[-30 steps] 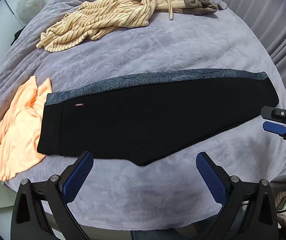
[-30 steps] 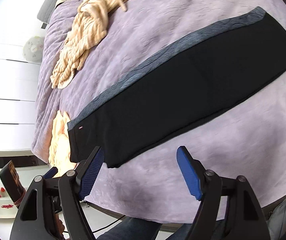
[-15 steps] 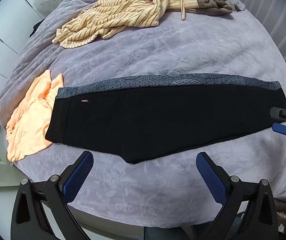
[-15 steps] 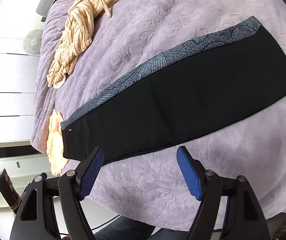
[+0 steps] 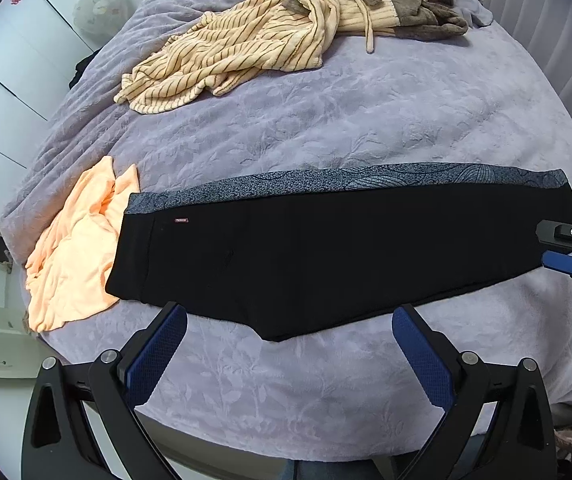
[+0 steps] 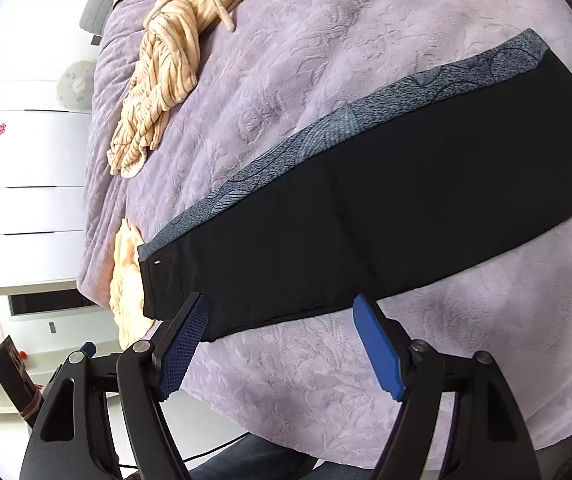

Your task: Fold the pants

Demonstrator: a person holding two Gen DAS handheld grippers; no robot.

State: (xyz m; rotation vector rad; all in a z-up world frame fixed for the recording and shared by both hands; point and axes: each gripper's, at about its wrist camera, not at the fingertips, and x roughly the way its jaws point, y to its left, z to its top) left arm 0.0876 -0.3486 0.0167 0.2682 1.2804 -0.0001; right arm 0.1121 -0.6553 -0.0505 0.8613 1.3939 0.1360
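Note:
Black pants (image 5: 325,252) with a grey patterned side stripe lie flat across the purple bed, folded lengthwise, waistband to the left. My left gripper (image 5: 289,320) hovers open over the near edge by the crotch point, with nothing between its blue pads. In the left wrist view my right gripper (image 5: 565,256) shows at the right edge by the leg hems. In the right wrist view the pants (image 6: 365,220) run diagonally. There my right gripper (image 6: 281,304) stands open above their near edge, holding nothing.
An orange garment (image 5: 74,248) lies bunched against the waistband at the left. A striped cream robe (image 5: 246,48) is heaped at the far side of the purple bedspread (image 5: 325,120). White drawers (image 6: 26,160) stand beyond the bed. The bed's near edge runs just under both grippers.
The left wrist view has shifted left, so the pants and orange garment sit further right in it. The right gripper swung along the near edge. Both stay open; the pants have not moved.

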